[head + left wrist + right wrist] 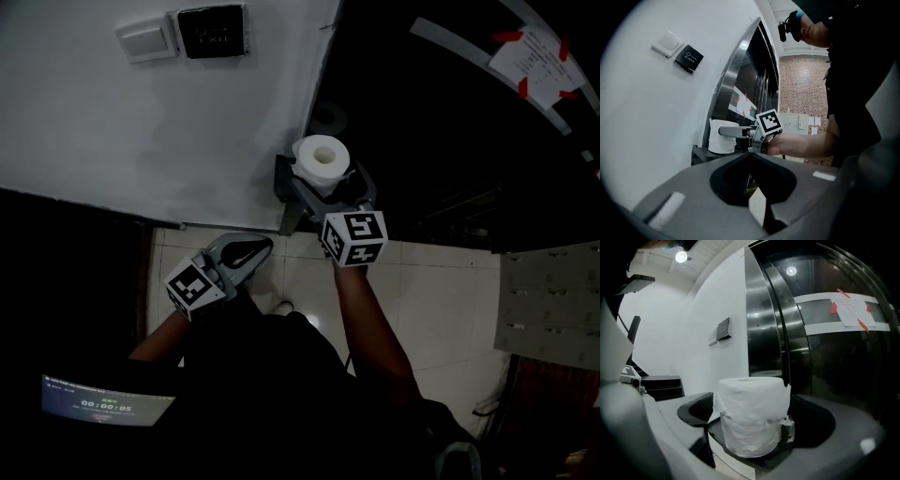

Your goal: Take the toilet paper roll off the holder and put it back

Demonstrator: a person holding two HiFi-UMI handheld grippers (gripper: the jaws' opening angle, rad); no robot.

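A white toilet paper roll stands upright on a dark holder at the corner of the white wall. My right gripper reaches around it, one jaw on each side. In the right gripper view the roll fills the space between the jaws of the right gripper, with a gap showing on its left side, so the pads do not press. My left gripper hangs lower left, away from the roll, jaws together and empty. From the left gripper view the roll and the right gripper's marker cube show ahead.
A light switch and a black exit panel are on the white wall. A dark metal door with a taped paper is to the right. Below lie the tiled floor, a grey cabinet and a lit screen.
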